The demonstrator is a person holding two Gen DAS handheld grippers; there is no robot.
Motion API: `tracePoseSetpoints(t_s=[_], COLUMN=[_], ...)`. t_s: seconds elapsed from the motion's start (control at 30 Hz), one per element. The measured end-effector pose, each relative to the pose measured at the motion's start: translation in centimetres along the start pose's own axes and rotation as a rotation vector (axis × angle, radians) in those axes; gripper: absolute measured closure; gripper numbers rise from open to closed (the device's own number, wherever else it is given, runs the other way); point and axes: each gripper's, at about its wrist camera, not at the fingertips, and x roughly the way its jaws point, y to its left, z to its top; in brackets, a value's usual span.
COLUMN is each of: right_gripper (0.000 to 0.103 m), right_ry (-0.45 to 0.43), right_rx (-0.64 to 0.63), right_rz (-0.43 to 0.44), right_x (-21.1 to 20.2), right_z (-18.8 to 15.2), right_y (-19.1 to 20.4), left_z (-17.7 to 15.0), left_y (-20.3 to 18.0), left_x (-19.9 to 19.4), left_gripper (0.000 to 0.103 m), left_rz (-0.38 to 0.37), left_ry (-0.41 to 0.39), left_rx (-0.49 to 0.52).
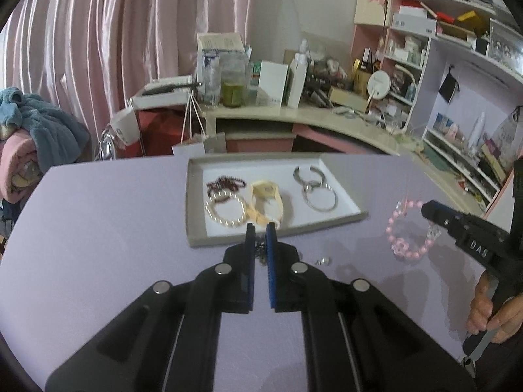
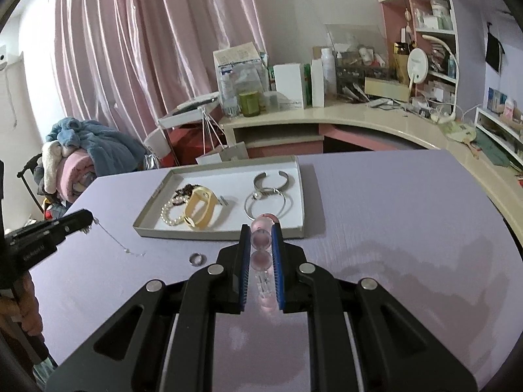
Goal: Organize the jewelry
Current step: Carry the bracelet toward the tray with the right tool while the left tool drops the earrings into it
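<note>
Right tongs [image 2: 260,228] clench the pink bead bracelet [image 1: 408,232]; left tongs [image 1: 260,228] pinch a thin chain [image 2: 112,236].

A: Both cams ride the grippers, looking forward and down along the fingers, close over the purple table [image 1: 98,228].

B: Yep, and both catch the tray [image 1: 196,196] and the cluttered desk [image 2: 376,114] behind.
</note>
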Motion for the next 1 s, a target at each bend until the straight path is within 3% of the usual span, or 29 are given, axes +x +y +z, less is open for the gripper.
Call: tracePoseSetpoints(t_s=[0.73,1.0], right_gripper=[0.090,0.090], right_ry=[-0.009,-0.011], right_rx=[-0.025,-0.022], right_rz=[0.012,0.014], right_x=[0.4,2.1], right_z=[0.7,2.0], right_y=[1.3,0.9], left_z=[2.6,5.1], left_y=[0.5,1.4], left_x=[-1.1,2.8], left_gripper=[0.096,0.096], left_rz=[-0.003,0.009], left_ry=[-0.038,-0.022], left_rx=[-0.003,-0.019])
